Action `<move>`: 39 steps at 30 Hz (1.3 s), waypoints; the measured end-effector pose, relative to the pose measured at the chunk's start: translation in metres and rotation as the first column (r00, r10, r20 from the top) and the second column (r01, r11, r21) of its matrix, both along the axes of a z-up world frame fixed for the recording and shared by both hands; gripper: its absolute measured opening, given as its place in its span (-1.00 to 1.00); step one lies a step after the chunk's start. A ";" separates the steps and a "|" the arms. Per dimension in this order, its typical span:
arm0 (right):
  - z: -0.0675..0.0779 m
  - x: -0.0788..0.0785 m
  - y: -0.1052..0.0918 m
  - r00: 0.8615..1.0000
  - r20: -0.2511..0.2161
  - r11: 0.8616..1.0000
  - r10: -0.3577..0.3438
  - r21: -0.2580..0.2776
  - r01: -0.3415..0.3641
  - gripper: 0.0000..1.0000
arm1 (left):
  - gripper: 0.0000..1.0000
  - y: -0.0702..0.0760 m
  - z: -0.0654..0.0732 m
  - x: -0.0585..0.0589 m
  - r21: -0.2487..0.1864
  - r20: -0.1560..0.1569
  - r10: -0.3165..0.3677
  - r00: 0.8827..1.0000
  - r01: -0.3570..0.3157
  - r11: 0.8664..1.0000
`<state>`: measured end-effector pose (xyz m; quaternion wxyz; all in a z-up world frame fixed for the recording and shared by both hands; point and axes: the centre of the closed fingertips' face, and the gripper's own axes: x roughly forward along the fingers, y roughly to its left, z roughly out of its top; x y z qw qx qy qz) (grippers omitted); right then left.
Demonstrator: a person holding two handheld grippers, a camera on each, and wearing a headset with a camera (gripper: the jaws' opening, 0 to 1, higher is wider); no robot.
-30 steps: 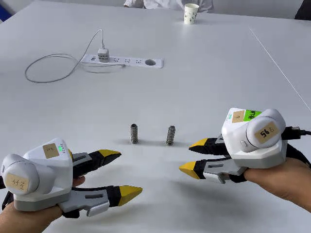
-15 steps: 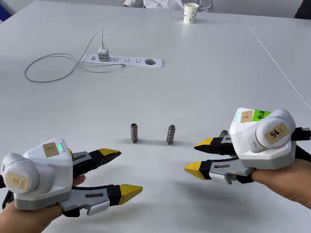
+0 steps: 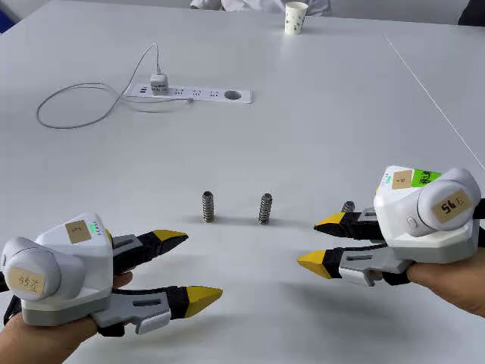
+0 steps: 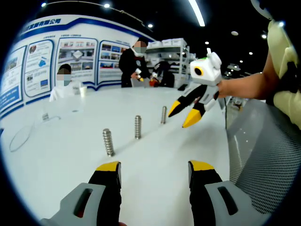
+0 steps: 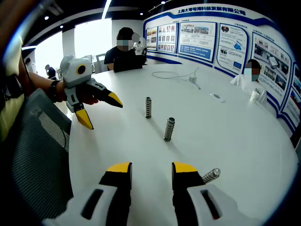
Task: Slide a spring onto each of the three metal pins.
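Note:
Three coil springs stand upright in a row on the white table: the left spring [image 3: 208, 206], the middle spring [image 3: 265, 208] and the right spring [image 3: 348, 206]. My left gripper [image 3: 189, 265] rests open at the near left, empty, short of the left spring [image 4: 108, 142]. My right gripper [image 3: 322, 241] hovers open at the right, empty, its upper finger just in front of the right spring. In the right gripper view that spring [image 5: 211, 175] leans beside the right finger, outside the jaws. The pins inside the springs are hidden.
A white power strip [image 3: 189, 95] with a plugged charger and a looping cable [image 3: 72, 106] lies at the back left. A paper cup [image 3: 295, 17] stands at the far edge. People sit and stand beyond the table [image 4: 70, 141] in the gripper views.
My right gripper has drawn back to the right, uncovering the right spring. The left gripper has stayed in place, and the springs have not moved.

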<state>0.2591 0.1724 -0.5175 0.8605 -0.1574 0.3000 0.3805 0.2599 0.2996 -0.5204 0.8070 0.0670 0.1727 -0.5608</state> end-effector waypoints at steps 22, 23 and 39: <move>0.006 -0.004 -0.020 0.999 0.010 0.999 -0.048 0.015 0.047 -0.26 | 0.19 -0.001 0.000 0.000 0.001 -0.002 0.000 1.000 0.000 1.000; 0.006 -0.004 -0.021 0.999 0.012 0.999 -0.049 0.015 0.049 -0.26 | 0.19 -0.001 0.000 0.000 0.001 -0.002 0.000 1.000 0.000 1.000; 0.004 -0.013 -0.034 0.998 0.012 0.998 -0.056 0.025 0.056 -0.19 | 0.20 -0.003 0.002 -0.001 0.000 -0.004 -0.002 1.000 0.002 1.000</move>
